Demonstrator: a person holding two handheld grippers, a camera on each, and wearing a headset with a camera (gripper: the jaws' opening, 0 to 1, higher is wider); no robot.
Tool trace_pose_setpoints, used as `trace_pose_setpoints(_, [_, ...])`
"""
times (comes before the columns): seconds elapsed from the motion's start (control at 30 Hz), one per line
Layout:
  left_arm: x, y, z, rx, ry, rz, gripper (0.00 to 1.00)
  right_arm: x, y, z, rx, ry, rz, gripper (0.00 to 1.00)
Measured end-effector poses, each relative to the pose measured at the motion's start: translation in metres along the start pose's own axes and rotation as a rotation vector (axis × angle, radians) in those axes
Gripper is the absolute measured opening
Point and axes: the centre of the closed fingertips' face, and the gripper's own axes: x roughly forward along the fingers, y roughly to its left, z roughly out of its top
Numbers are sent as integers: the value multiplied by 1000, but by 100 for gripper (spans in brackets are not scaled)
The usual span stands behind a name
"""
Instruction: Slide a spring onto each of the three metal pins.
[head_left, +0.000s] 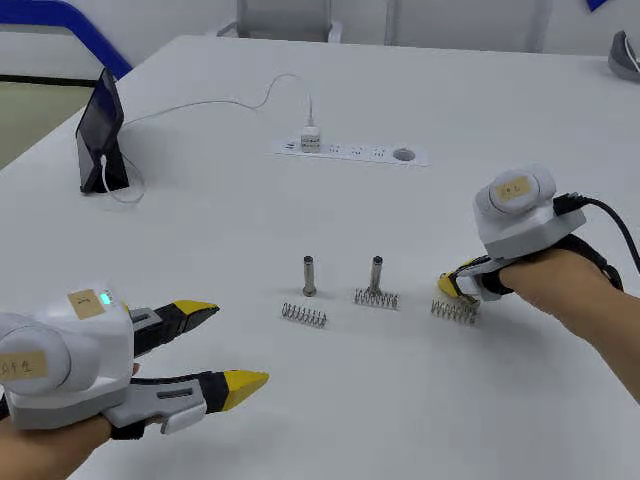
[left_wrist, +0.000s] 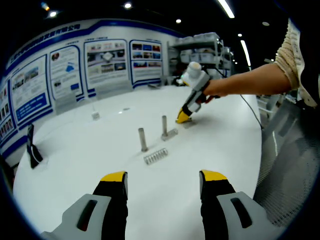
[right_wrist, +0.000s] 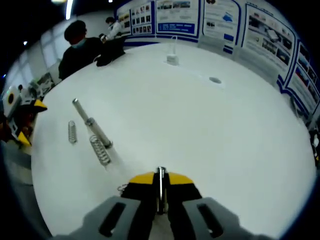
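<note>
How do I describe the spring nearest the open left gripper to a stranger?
On the white table, two upright metal pins stand before the white power strip. The coiled steel spring lies flat in front of the left pin, apart from it. The middle spring lies at its pin's foot, the third spring at the right gripper's tips.

No text can be read. The marks on the tan stickers borne by the left gripper at eight o'clock and the right gripper at three o'clock are blurred. The wall posters at eleven o'clock are printed too small.
</note>
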Motion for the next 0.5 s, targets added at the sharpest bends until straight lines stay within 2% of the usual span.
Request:
trace_pose_setpoints(0.1, [1, -1, 0, 0, 2, -3, 59, 0, 0, 0, 28, 10, -8, 10])
trace_pose_setpoints(0.3, [3, -3, 2, 3, 1, -8, 58, 1, -1, 0, 33, 53, -21, 9])
trace_pose_setpoints(0.5, [4, -4, 3, 7, -1, -8, 58, 0, -1, -1, 38, 56, -19, 9])
